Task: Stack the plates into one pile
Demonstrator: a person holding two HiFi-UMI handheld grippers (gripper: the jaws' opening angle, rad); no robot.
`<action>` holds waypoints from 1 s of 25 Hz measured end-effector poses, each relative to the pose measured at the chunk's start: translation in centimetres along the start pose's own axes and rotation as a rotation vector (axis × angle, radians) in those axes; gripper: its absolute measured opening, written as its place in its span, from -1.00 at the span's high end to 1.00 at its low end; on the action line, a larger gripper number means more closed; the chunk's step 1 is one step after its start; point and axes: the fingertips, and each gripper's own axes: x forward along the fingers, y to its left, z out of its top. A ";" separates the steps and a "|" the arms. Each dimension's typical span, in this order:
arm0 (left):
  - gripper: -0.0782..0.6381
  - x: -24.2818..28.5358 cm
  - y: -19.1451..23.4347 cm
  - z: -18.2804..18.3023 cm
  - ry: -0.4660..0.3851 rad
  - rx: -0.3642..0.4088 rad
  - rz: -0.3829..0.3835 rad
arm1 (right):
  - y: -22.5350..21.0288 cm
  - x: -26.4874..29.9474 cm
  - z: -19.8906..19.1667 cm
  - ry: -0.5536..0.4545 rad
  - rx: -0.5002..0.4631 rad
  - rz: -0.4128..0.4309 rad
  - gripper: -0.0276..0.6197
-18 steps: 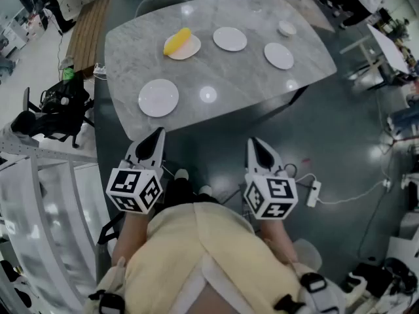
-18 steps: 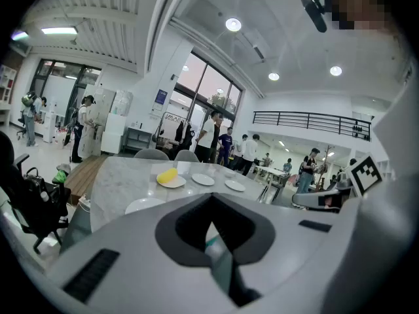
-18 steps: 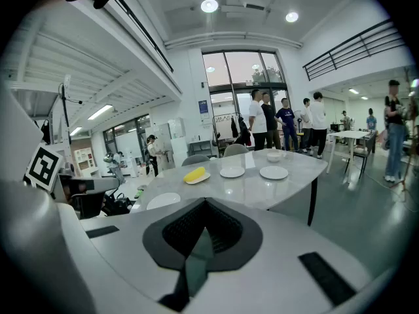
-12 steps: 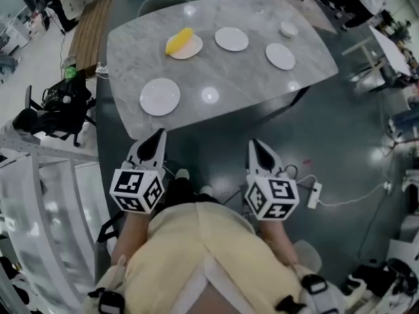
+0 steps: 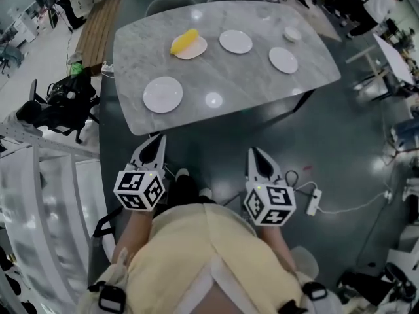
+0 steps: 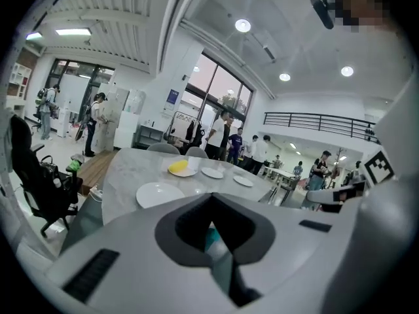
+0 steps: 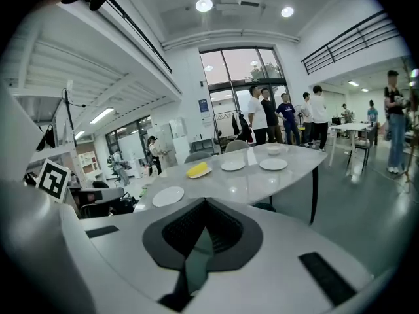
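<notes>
Three empty white plates lie apart on the marble table (image 5: pixel 262 90): a near-left plate (image 5: pixel 163 94) (image 6: pixel 159 193) (image 7: pixel 168 196), a far-middle plate (image 5: pixel 236 42) (image 7: pixel 232 166) and a right plate (image 5: pixel 283 60) (image 7: pixel 273 165). Another plate (image 5: pixel 195 50) carries a yellow object (image 5: pixel 183 41) (image 6: pixel 178 167) (image 7: pixel 198 170). A small white bowl (image 5: pixel 292 34) sits at the far right. My left gripper (image 5: pixel 157 141) (image 6: pixel 211 231) and right gripper (image 5: pixel 256 154) (image 7: pixel 196 241) are both shut and hold nothing. They hang side by side short of the table's near edge, over the dark floor.
A black office chair (image 5: pixel 59 106) and a white rack (image 5: pixel 39 195) stand at the left. A power strip with its cable (image 5: pixel 314 198) lies on the floor at the right. Grey chairs (image 5: pixel 170 2) stand behind the table. Several people stand beyond it (image 7: pixel 288 120).
The head view has shifted a little, so the table sits slightly further right in frame. Both grippers stay shut in front of the person.
</notes>
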 end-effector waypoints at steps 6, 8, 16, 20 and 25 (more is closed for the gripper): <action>0.70 0.7 1.0 -0.7 -0.002 -0.100 0.044 | 0.6 0.3 -0.9 0.029 -0.020 0.052 0.91; 0.61 1.0 1.3 -0.7 -0.004 -0.117 0.053 | 0.6 0.6 -1.1 0.038 -0.029 0.059 0.91; 0.35 3.5 3.7 -0.7 -0.015 -0.237 0.108 | 0.2 2.9 -1.3 0.086 -0.053 0.086 0.91; 0.31 5.6 5.7 -1.0 -0.024 -0.326 0.149 | -0.6 5.1 -1.2 0.106 -0.067 0.098 0.91; 0.31 7.9 8.7 -1.5 -0.007 -0.388 0.240 | -1.2 7.6 -0.3 0.125 -0.092 0.117 0.91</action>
